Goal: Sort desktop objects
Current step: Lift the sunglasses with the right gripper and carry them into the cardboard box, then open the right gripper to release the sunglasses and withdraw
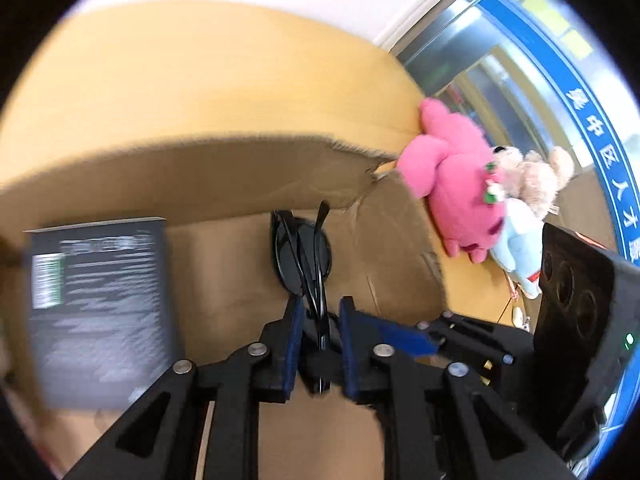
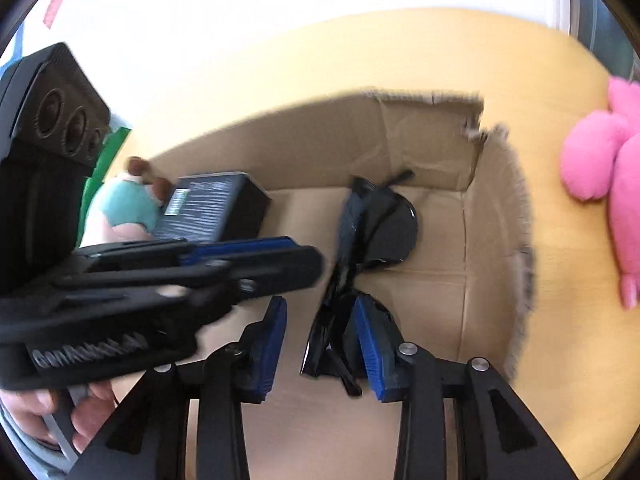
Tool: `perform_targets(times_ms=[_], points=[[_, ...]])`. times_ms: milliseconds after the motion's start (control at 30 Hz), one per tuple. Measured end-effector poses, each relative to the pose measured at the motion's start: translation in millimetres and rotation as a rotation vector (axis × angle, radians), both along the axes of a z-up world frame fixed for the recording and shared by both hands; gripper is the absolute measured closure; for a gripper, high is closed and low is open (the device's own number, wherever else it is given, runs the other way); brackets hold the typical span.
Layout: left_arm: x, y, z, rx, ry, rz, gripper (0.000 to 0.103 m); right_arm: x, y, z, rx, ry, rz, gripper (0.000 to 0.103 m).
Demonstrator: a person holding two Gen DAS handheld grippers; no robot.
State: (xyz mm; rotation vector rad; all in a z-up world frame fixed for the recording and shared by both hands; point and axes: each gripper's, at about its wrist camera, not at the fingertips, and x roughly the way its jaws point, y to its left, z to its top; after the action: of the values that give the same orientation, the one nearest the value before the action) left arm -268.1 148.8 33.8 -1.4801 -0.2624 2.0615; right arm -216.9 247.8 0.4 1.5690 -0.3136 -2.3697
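A pair of black sunglasses (image 1: 303,252) hangs folded over the open cardboard box (image 1: 224,168). My left gripper (image 1: 319,324) has its blue pads on either side of the sunglasses' frame with a gap, jaws partly open. In the right wrist view the sunglasses (image 2: 374,236) sit between and ahead of my right gripper (image 2: 322,334), whose jaws stand open; its right pad (image 2: 370,344) is against the lower lens. The left gripper's body (image 2: 192,264) crosses in from the left. A black flat box (image 1: 100,304) stands inside the cardboard box, also in the right wrist view (image 2: 208,208).
A pink plush toy (image 1: 452,184) with a beige bear (image 1: 532,176) and light-blue plush lies on the wooden table (image 1: 200,72) right of the cardboard box. A teal-and-brown plush (image 2: 128,204) lies left of it. The box walls are torn at the far right corner (image 2: 480,128).
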Motion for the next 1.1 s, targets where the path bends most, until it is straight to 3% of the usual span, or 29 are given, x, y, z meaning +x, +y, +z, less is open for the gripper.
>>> perform_targets(times_ms=[67, 133, 200, 233, 300, 400, 533, 700, 900, 1100], points=[[25, -16, 32, -0.002, 0.086, 0.014, 0.084, 21, -4, 22, 0.06, 0.061, -0.003, 0.036], [58, -32, 68, -0.006, 0.186, 0.025, 0.079, 44, -12, 48, 0.098, 0.121, 0.001, 0.033], [91, -50, 95, -0.018, 0.277, 0.036, 0.055, 76, -15, 74, 0.103, 0.189, -0.009, 0.032], [116, -66, 112, -0.034, 0.343, 0.055, 0.049, 71, -3, 77, 0.099, 0.217, -0.017, 0.029], [150, -88, 129, -0.046, 0.418, 0.079, 0.033, 107, -7, 100, 0.093, 0.296, -0.03, 0.022], [212, -125, 141, -0.062, 0.479, 0.112, 0.031, 161, -16, 118, 0.067, 0.383, -0.023, 0.016], [273, -169, 129, -0.132, 0.504, 0.166, 0.031, 216, -40, 114, 0.045, 0.43, 0.015, 0.012], [315, -203, 97, -0.164, 0.446, 0.238, 0.031, 253, -66, 72, 0.036, 0.377, 0.051, 0.012], [329, -198, 45, -0.118, 0.347, 0.225, 0.031, 271, -81, 23, 0.083, 0.3, 0.051, 0.012], [323, -177, 0, -0.135, 0.276, 0.19, 0.031, 277, -75, -12, 0.127, 0.23, 0.031, 0.022]])
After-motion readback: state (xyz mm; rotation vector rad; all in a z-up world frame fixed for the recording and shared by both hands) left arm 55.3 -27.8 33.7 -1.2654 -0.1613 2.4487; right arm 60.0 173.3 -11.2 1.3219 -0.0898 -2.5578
